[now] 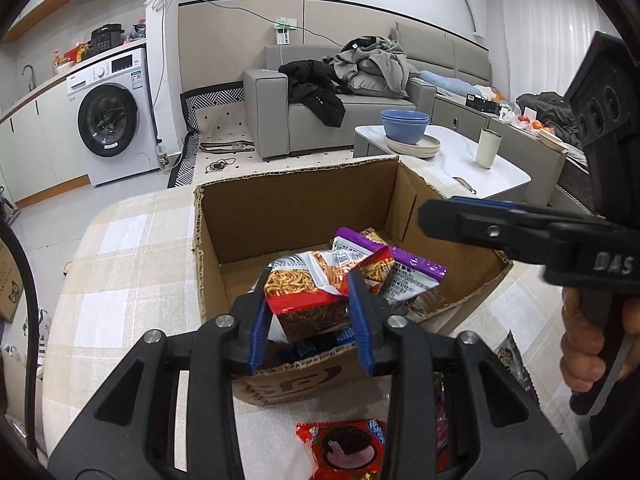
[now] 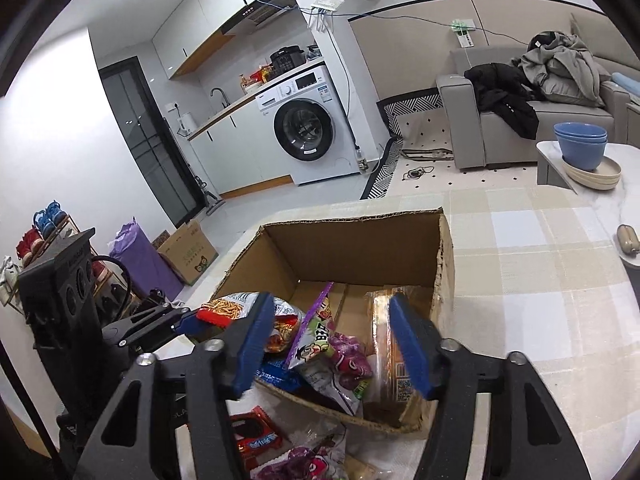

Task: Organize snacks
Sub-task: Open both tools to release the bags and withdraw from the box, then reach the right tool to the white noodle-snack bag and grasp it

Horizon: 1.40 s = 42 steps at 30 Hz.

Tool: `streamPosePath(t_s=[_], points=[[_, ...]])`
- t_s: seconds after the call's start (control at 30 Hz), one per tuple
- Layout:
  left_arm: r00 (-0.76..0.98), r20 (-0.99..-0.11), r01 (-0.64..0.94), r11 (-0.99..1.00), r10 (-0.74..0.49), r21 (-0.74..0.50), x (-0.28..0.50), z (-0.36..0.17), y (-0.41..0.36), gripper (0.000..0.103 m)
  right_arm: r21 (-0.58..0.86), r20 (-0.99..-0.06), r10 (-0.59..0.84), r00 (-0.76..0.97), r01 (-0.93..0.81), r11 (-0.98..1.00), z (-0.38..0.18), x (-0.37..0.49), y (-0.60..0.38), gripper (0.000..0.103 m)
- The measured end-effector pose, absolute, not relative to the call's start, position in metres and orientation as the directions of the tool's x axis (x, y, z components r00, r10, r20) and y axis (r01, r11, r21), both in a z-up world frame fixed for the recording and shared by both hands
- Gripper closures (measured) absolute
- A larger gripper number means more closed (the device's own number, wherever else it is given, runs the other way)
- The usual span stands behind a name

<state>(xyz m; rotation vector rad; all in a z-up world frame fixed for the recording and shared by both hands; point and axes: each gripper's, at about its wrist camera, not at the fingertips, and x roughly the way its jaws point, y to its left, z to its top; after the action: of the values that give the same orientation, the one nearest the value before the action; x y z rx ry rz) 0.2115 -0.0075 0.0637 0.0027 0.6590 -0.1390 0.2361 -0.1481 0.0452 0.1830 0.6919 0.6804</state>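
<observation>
An open cardboard box [image 1: 296, 208] stands on the checked tablecloth and holds several snack packets. My left gripper [image 1: 310, 308] is shut on a red and silver packet of fried sticks [image 1: 308, 284] and holds it over the box's near edge. The same packet shows in the right wrist view [image 2: 230, 308] at the box's left rim. My right gripper [image 2: 332, 344] is open and empty above the box's near side, over a purple cartoon packet [image 2: 320, 340] and a brown biscuit pack [image 2: 386, 344]. It shows from the side in the left wrist view [image 1: 428, 216].
A red cookie packet [image 1: 344, 446] lies on the cloth in front of the box, also in the right wrist view [image 2: 256, 436], with more purple packets [image 2: 304, 462] beside it. A low table with blue bowls [image 1: 404, 122] and a cup [image 1: 488, 148] stands behind.
</observation>
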Motion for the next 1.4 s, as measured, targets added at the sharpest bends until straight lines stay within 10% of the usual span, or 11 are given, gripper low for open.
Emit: streamPosePath(t_s=[0.17,0.37,1.4], points=[[0.785,-0.611,0.107,0.994,-0.106,-0.035,0.203,0.069,-0.008,0.024,0.369,-0.524,0.632,0.571,-0.516,0.773,0.050,0.223,-0.164,0.007],[0.778,-0.615,0.100,0.992,-0.129,-0.082,0.180,0.074,-0.005,0.002,0.330,-0.544,0.592,0.595,-0.497,0.803,0.050,0.203,-0.180,0.001],[0.758,-0.645,0.094,0.995,-0.097,-0.039,0.091,0.066,0.014,0.001,0.203,-0.729,0.470,0.497,-0.498,0.843,0.012,0.122,-0.200,0.000]])
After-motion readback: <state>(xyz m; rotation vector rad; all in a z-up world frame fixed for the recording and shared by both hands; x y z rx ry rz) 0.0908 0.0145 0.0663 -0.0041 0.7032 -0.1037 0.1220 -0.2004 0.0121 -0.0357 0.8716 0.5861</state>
